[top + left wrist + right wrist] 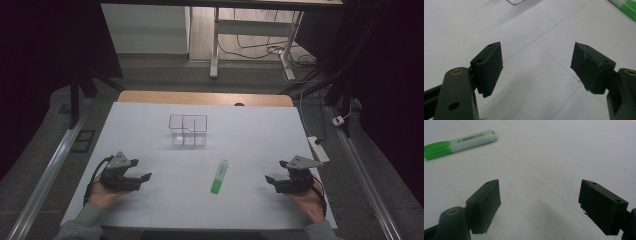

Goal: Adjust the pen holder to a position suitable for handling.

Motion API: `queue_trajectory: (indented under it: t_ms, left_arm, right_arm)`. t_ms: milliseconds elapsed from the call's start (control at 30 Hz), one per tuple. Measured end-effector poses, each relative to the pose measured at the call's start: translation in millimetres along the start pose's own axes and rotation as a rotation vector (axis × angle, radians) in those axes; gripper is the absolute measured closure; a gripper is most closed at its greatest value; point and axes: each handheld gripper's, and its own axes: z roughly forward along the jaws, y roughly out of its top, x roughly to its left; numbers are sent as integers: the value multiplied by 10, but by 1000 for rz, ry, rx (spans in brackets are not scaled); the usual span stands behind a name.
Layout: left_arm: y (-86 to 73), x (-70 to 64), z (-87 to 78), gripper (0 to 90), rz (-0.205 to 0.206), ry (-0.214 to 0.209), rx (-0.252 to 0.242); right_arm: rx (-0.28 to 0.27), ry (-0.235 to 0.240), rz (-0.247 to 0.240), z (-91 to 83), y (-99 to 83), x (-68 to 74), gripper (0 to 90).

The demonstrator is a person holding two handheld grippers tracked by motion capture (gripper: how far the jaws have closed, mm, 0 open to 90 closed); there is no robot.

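Green highlighter (219, 176) lies flat on the white table (150, 125), right of centre and toward the near edge, long axis running near-to-far with a slight tilt, green cap end nearer the person, pale barrel end farther. Nothing touches it. Left gripper (142, 179) sits near the near-left corner, held in the person's left hand (100, 192), jaws pointing right toward the table's middle; well apart from the highlighter. Right gripper (270, 181) sits near the near-right corner in the right hand (307, 200), jaws pointing left; closer to the highlighter than the left one is, but apart from it. Both hover low over or at the surface; contact with the table can't be told. In the left gripper view, left gripper (536, 62) has its jaws spread wide with only bare table between the pads; highlighter (625, 6) clips the top right corner, clear container (515, 1) just peeks at the top edge. In the right gripper view, right gripper (539, 197) is likewise wide apart and holding nothing; highlighter (459, 143) lies ahead to the upper left, "HIGH" printed on the barrel. Clear compartmented container (188, 130) stands upright beyond the table's centre, toward the far edge, well apart from highlighter and both grippers.
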Motion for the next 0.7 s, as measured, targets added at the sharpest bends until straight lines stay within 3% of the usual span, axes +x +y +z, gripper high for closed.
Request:
queue_trajectory:
  t_ms: [700]
  left_arm:
    - [-27, -27, -26, 254, 16, 21, -8]
  right_arm:
    - [14, 22, -8, 75, 18, 21, 214]
